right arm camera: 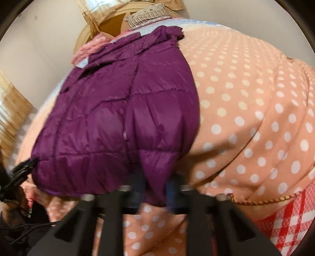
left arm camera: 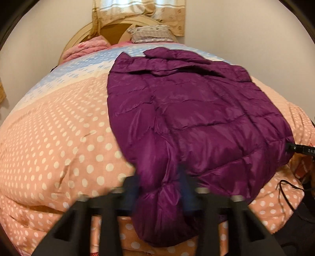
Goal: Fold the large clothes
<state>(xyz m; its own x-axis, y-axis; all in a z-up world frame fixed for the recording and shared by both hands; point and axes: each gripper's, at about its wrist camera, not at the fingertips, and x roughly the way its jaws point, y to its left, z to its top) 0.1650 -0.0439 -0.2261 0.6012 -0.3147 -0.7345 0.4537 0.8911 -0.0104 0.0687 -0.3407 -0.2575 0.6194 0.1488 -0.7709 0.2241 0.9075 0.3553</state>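
A home bedroom, shown by the wide bed under a peach quilt with white polka dots (left arm camera: 59, 137), the rounded cream wooden headboard (left arm camera: 126, 21) and grey patterned pillow (left arm camera: 151, 33) at twelve o'clock, and beige patterned curtains (left arm camera: 137, 7) hanging on the plain wall behind.

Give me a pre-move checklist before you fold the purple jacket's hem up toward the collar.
1. Left gripper clamped on a hem corner of the purple jacket: ok.
2. Right gripper clamped on the other hem corner: ok.
3. Sleeves folded in across the body: ok, apparently.
4. Jacket flat on the polka-dot quilt: ok, slightly puffy.
5. Collar end free of the pillow: ok.
6. Black cable away from the hem: cannot tell.
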